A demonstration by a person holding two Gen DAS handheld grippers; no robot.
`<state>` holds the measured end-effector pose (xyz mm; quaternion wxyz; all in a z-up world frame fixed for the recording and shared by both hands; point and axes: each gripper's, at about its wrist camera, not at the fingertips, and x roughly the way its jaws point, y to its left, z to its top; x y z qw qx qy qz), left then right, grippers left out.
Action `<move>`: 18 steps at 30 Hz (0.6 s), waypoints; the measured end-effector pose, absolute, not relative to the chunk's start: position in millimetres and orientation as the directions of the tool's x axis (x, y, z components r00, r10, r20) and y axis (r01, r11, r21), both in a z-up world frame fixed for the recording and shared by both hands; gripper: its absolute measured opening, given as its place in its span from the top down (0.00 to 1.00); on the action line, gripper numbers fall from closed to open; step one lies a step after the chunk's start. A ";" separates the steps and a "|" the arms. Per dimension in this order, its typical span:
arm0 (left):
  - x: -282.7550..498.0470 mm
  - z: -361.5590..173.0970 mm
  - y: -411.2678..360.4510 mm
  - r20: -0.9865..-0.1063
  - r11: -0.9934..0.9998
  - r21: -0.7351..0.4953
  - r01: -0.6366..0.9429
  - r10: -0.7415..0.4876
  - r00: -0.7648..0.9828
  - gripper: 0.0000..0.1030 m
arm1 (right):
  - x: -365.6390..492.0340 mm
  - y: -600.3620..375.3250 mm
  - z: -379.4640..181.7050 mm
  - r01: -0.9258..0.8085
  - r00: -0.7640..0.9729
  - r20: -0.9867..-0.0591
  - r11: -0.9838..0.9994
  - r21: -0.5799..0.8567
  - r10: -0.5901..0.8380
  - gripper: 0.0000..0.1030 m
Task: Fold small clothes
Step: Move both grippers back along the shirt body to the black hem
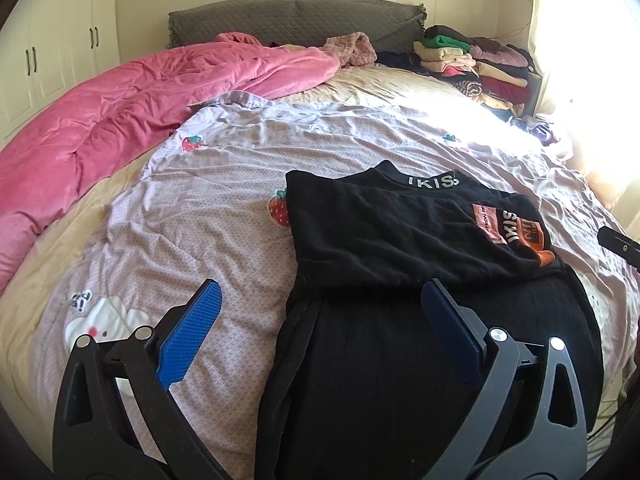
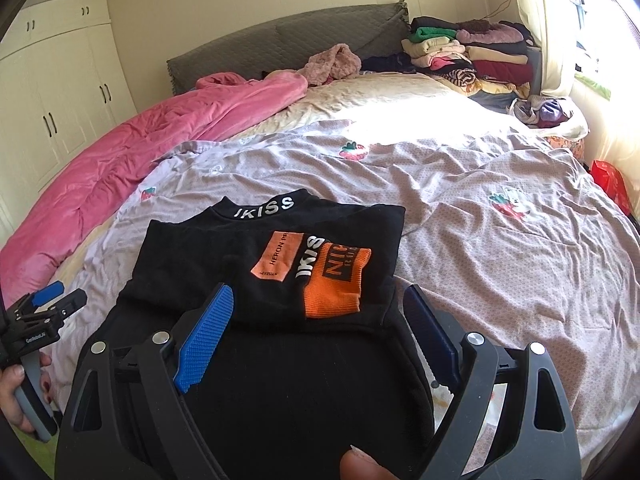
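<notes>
Item: black top, small, high-necked. Collar band carries white letters "IKISS". Chest bears an orange patch reading "HERON PR…", a vertical white "IKIS" strip, and a ribbed orange cuff with dark lettering folded across the front. Sleeves are turned inward; the upper half forms a rough rectangle. The lower half is plain black and spreads toward the cameras.

Position: lies flat on the lilac bedsheet, collar pointing toward the grey headboard. A strawberry print on the sheet sits just beside the top's left shoulder edge.

Left gripper: blue-padded jaws stand wide apart, holding nothing; one finger is over bare sheet beside the top, the other over the top's lower half. Contact with the cloth cannot be told.

Right gripper: jaws wide apart, holding nothing, straddling the top's lower half just below the orange cuff.

Also near the top: pink quilt, bunched along the sheet's left side. Stack of folded clothes, well apart, at the headboard's right end.
</notes>
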<state>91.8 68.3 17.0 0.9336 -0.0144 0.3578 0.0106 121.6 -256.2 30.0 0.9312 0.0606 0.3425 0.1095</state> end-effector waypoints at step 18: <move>57.4 7.2 80.0 -0.706 0.998 0.030 -0.057 0.061 0.705 0.09 | 97.1 -259.3 29.1 -0.202 0.719 -0.640 0.962 0.182 0.271 0.16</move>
